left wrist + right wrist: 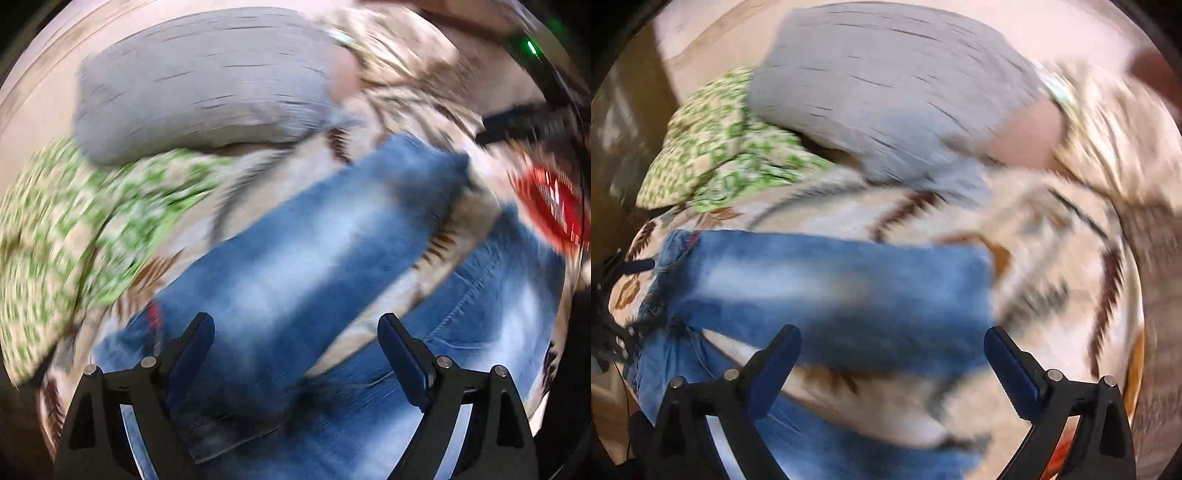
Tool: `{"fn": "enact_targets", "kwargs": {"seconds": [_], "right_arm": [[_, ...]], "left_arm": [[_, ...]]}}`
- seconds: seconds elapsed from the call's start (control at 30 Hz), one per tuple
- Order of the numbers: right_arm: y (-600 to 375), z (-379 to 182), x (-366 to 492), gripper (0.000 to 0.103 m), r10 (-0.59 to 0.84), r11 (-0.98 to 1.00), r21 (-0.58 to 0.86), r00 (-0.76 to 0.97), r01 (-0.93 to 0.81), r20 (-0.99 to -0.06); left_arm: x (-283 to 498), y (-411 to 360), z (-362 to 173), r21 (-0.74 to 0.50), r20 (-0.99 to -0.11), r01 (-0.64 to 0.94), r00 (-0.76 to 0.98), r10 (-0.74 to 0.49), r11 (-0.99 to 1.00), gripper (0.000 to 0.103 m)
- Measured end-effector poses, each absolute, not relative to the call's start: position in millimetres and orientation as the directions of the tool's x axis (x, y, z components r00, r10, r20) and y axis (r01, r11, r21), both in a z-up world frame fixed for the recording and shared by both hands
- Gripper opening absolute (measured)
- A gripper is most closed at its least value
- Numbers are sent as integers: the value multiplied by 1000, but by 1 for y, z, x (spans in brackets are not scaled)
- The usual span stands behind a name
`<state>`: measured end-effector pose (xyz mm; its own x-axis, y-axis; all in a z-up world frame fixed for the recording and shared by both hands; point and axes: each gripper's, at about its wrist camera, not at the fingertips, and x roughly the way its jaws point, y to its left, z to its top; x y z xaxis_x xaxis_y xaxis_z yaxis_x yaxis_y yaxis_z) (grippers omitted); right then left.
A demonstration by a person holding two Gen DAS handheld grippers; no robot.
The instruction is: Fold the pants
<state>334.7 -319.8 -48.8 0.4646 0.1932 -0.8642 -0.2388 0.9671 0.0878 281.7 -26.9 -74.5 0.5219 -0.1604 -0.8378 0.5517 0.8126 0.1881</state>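
Observation:
Blue faded jeans (295, 266) lie spread on a patterned cream blanket, both legs apart in a V; both views are motion-blurred. My left gripper (295, 350) is open and empty, hovering over the waist and crotch end of the jeans. In the right wrist view one leg (831, 291) lies across the blanket and the other leg (798, 424) runs along the lower left. My right gripper (892, 363) is open and empty, just above the near edge of the upper leg, near its cuff end.
A grey pillow (199, 92) and a green-and-white patterned pillow (77, 229) lie at the far side of the bed; both show in the right view too (886, 81), (716, 147). The other gripper with a red part (550, 206) shows at right. The blanket (1052, 266) covers the bed.

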Motion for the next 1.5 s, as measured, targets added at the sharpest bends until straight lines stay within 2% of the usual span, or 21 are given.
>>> {"fn": "enact_targets", "kwargs": {"seconds": [0.1, 0.17, 0.33, 0.4, 0.43, 0.47, 0.5, 0.53, 0.57, 0.6, 0.67, 0.83, 0.93, 1.0, 1.03, 1.07, 1.1, 1.13, 1.17, 1.33, 1.5], "right_arm": [[-359, -62, 332, 98, 191, 976, 121, 438, -184, -878], [-376, -72, 336, 92, 184, 979, 126, 423, -162, -887], [-385, -99, 363, 87, 175, 981, 133, 367, -138, -914], [-382, -114, 375, 80, 170, 982, 130, 330, -138, -929], [-378, -122, 381, 59, 180, 980, 141, 307, -144, -935], [-374, -129, 385, 27, 202, 974, 163, 278, -154, -939], [-372, -135, 388, 19, 199, 974, 161, 264, -162, -944], [-368, -139, 389, 19, 180, 975, 136, 263, -179, -948], [-365, -137, 386, 18, 177, 971, 123, 275, -203, -945], [-365, -135, 383, 18, 185, 967, 123, 286, -221, -940], [-372, -124, 374, 18, 205, 963, 134, 309, -236, -929], [-401, -102, 342, 18, 215, 959, 131, 343, -251, -915], [-397, -128, 340, 19, 123, 969, 51, 295, -240, -947], [-389, -151, 342, 25, 21, 970, -44, 263, -237, -964], [-385, -158, 342, 34, -17, 968, -81, 260, -237, -965], [-384, -157, 342, 38, -28, 970, -91, 269, -225, -963], [-386, -154, 341, 42, -27, 973, -88, 275, -212, -961], [-390, -145, 339, 59, -2, 980, -58, 284, -190, -959], [-394, -136, 336, 68, 26, 985, -27, 301, -171, -953], [-409, -76, 311, 80, 144, 987, 98, 425, -129, -893], [-406, -54, 296, 80, 185, 981, 140, 448, -133, -874]], "left_arm": [[284, -64, -91, 275, -840, 609, 529, -122, 744, 90], [291, -80, -106, 316, -847, 631, 524, -89, 709, 90], [312, -100, -130, 294, -874, 657, 479, -83, 695, 90], [318, -106, -139, 292, -882, 662, 466, -75, 690, 90], [321, -109, -146, 289, -890, 671, 452, -68, 683, 90], [321, -110, -149, 280, -897, 680, 436, -67, 678, 84], [322, -111, -152, 261, -908, 694, 413, -74, 671, 73], [321, -112, -154, 225, -922, 708, 378, -89, 670, 42], [321, -113, -153, 196, -928, 712, 357, -106, 675, 29], [319, -113, -149, 179, -928, 713, 352, -125, 678, 23], [313, -116, -142, 190, -917, 720, 372, -141, 667, 15], [304, -122, -133, 127, -910, 749, 349, -225, 650, 15], [308, -134, -157, 165, -934, 739, 329, -137, 653, 20], [305, -137, -159, 213, -922, 735, 370, -117, 644, 23], [305, -137, -157, 228, -920, 725, 380, -100, 650, 33], [306, -136, -154, 252, -916, 709, 394, -73, 659, 55], [307, -133, -151, 273, -912, 695, 407, -52, 665, 68], [308, -128, -144, 272, -909, 682, 414, -52, 679, 84], [308, -124, -138, 258, -905, 675, 420, -73, 691, 85], [300, -106, -93, 147, -874, 612, 447, -187, 777, 87], [283, -107, -62, 133, -842, 608, 486, -234, 783, 87]]}}
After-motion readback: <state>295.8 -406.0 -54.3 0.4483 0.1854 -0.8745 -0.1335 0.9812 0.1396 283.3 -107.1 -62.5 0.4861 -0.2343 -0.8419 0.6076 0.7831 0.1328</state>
